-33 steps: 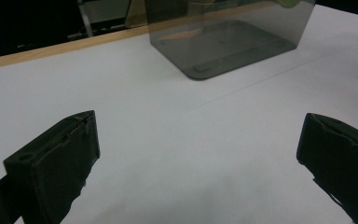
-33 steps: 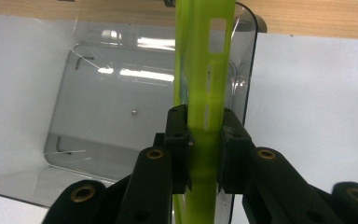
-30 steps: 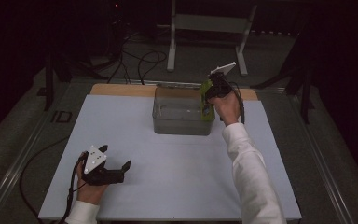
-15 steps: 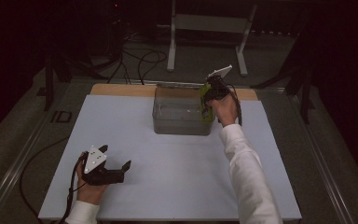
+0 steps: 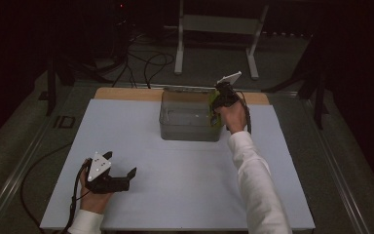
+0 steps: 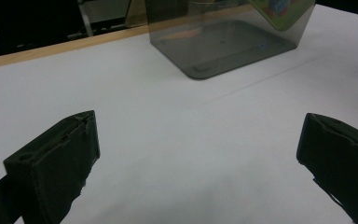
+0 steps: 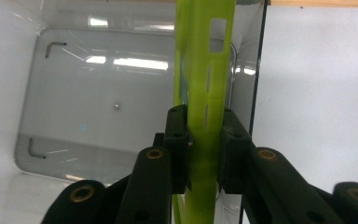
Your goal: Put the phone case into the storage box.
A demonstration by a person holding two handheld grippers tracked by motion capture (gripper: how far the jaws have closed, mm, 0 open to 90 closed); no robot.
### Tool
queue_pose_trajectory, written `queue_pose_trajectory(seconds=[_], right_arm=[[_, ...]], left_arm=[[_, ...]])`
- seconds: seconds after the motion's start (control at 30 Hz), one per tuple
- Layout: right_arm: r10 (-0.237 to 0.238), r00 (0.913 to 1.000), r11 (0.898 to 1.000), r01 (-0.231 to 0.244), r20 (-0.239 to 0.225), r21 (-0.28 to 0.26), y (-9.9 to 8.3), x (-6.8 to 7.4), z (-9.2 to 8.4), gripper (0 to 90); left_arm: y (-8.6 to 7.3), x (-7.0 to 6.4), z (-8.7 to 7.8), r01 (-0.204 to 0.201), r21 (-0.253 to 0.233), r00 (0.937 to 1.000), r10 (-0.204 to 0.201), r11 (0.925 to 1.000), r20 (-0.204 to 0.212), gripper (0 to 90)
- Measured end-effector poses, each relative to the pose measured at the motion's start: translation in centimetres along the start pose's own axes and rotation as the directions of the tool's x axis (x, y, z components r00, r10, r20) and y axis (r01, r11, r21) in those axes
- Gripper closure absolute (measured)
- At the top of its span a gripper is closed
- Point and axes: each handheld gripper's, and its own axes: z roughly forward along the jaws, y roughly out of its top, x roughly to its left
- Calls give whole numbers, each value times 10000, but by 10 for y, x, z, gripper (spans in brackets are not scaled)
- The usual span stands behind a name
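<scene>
High view: right gripper [image 5: 217, 103] clamped on a flat lime-green plastic piece [image 5: 214, 108] at the right end of the clear smoky rectangular plastic bin [image 5: 187, 127] on the white table [image 5: 185, 175]; left gripper [image 5: 126, 176] resting near the table's front left, well apart from the bin. Left gripper view: black jaws spread wide over bare white tabletop, bin [image 6: 223, 44] ahead. Right gripper view: jaws pinching the green piece [image 7: 205, 93] edge-on, just inside the bin's wall [image 7: 260, 70].

Bin [image 5: 187, 127]: clear smoky plastic, glossy, with bright reflections on its floor. Flat green item [image 7: 205, 93]: lime plastic, smooth, slotted, slightly translucent. Right gripper [image 7: 204, 154] jaws: matt black plastic with brass-coloured pins. Table top [image 5: 175, 170]: matt white sheet; far edge strip [image 5: 126, 93] looks like bare wood.
</scene>
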Motion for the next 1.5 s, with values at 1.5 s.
queue_pose_trajectory(seconds=[1.5], right_arm=[[205, 9978, 9969, -252, 634, 744, 2, 5, 22, 767]], left_arm=[[-1, 1, 0, 33, -19, 10000, -33, 10000, 42, 0]])
